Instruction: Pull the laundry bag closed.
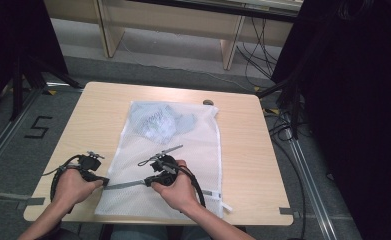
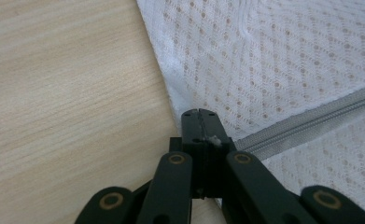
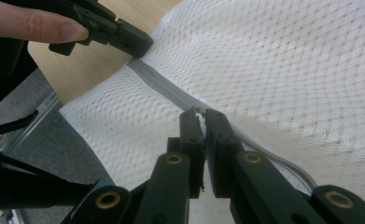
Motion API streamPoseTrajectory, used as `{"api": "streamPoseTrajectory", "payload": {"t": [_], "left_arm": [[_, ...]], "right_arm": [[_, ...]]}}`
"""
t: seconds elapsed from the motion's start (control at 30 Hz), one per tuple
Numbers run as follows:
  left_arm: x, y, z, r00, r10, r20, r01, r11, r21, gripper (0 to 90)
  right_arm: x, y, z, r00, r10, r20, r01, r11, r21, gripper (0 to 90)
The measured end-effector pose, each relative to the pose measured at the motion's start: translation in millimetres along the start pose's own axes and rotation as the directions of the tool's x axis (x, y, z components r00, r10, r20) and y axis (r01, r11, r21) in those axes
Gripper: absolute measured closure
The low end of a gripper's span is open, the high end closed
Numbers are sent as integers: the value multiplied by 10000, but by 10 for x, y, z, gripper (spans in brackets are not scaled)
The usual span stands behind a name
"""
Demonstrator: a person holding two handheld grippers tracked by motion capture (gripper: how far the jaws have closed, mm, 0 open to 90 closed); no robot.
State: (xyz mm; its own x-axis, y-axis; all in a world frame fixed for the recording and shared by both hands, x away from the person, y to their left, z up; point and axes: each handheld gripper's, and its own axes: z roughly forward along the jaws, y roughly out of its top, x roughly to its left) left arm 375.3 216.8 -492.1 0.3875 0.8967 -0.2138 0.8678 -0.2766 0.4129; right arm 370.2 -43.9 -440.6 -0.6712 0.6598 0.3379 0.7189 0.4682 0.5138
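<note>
A white mesh laundry bag (image 1: 193,150) lies flat on the wooden table (image 1: 93,115), with a pale blue-grey garment (image 1: 158,122) inside its far end. A grey zipper (image 1: 125,185) crosses the near part of the bag. My left gripper (image 1: 104,182) is shut on the bag's left edge, where the zipper (image 2: 311,123) ends; its jaws (image 2: 200,114) meet over white mesh. My right gripper (image 1: 147,182) sits further along the zipper (image 3: 164,86), its jaws (image 3: 201,116) shut on a small white zipper pull. The left gripper (image 3: 140,46) appears beyond it.
A small dark round object (image 1: 208,102) rests at the table's back edge. A white tag (image 1: 226,206) sticks out at the bag's near right corner, close to the table's front edge. Black stands and cables flank the table on both sides.
</note>
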Motion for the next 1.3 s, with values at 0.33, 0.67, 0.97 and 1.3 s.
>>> {"api": "streamPoseTrajectory", "payload": {"t": [0.33, 0.67, 0.97, 1.3], "left_arm": [[-1, 1, -1, 10000, 34, -13, -34, 10000, 15, 899], [-3, -2, 0, 10000, -100, 3, 100, 10000, -2, 899], [-4, -2, 1, 10000, -92, -7, 92, 10000, -14, 899], [-2, -3, 0, 10000, -59, -1, 59, 10000, -22, 899]], "right_arm": [[-73, -14, -42, 9997, -227, 72, 228, 9997, -128, 871], [-89, -41, -90, 9989, 440, 148, -442, 9989, 162, 871], [-143, -56, -112, 9995, 240, 196, -239, 9997, -34, 871], [-177, -92, -146, 9987, 464, 206, -464, 9989, 15, 871]]}}
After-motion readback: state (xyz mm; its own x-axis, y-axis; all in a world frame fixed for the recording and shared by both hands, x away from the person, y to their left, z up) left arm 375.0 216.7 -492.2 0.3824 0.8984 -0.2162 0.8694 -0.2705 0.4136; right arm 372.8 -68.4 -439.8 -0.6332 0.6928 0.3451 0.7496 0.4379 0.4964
